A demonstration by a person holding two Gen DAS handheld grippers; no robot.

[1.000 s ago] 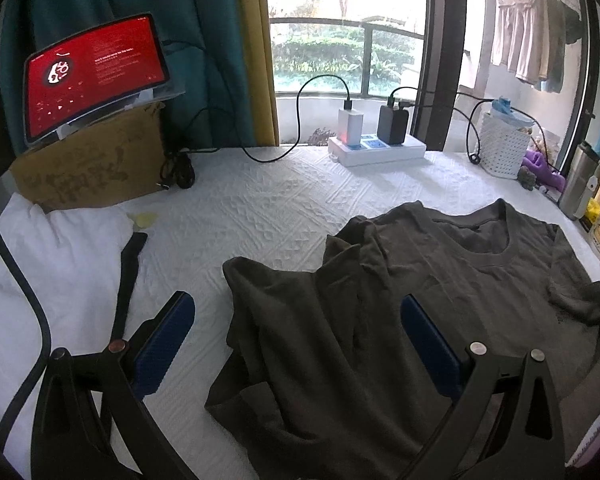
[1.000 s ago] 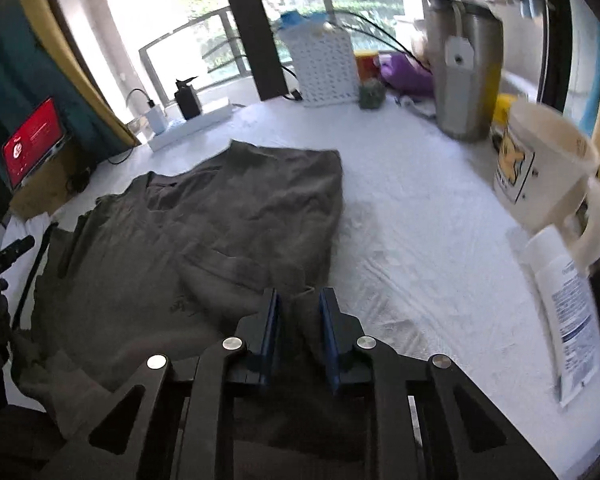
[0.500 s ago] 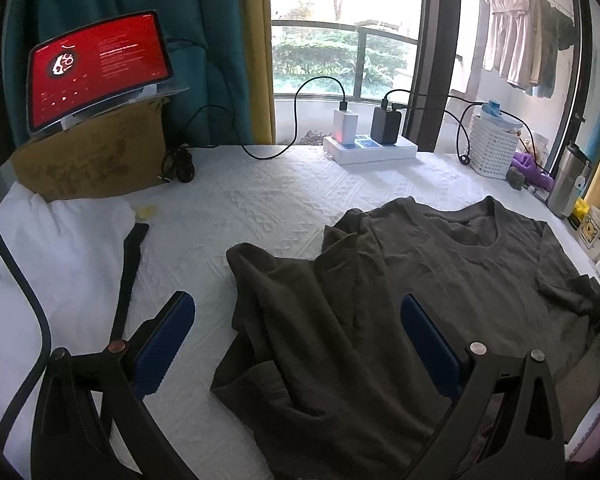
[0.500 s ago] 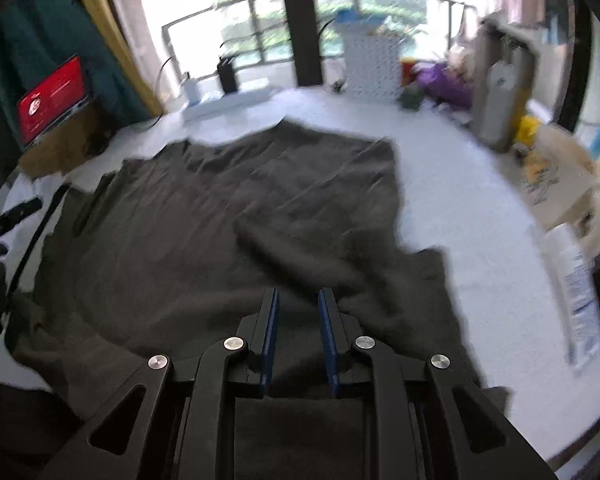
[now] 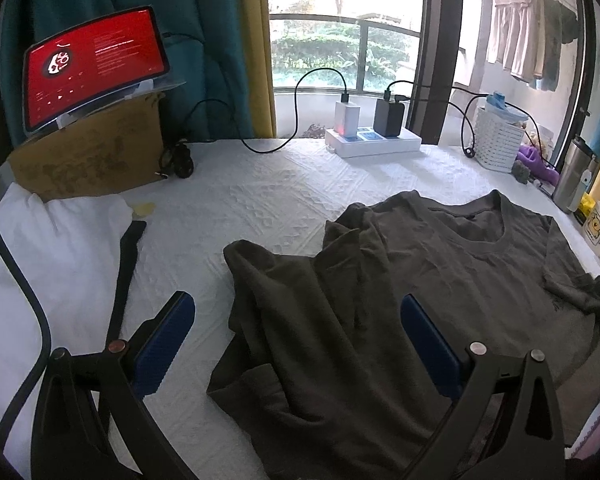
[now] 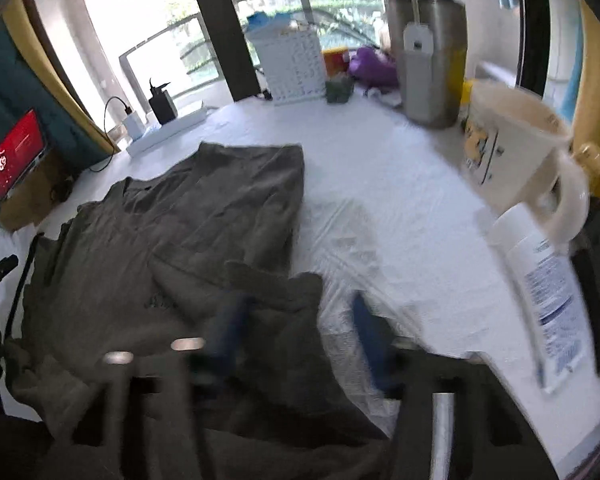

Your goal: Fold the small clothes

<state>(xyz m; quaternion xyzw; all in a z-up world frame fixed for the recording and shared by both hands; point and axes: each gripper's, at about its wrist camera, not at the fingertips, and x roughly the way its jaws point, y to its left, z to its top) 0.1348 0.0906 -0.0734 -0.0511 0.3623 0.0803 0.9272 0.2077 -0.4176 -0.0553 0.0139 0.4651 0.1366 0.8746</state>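
Left wrist view: the dark shirt (image 5: 440,280) lies rumpled on the white desk (image 5: 292,196), from 12 to 5 o'clock. I judge it light and limp; its near hem suits pinching. My left hand-held gripper (image 5: 296,344) hovers spread, empty. My right hand-held gripper (image 6: 296,332), blurred, looks spread though closing, cloth between.

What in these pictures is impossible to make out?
- Left wrist view: the text on the tablet is too small to read.
- Left wrist view: the lower part of the dark T-shirt is cut off by the bottom edge.
- Right wrist view: the label on the white bottle is smeared by motion blur.
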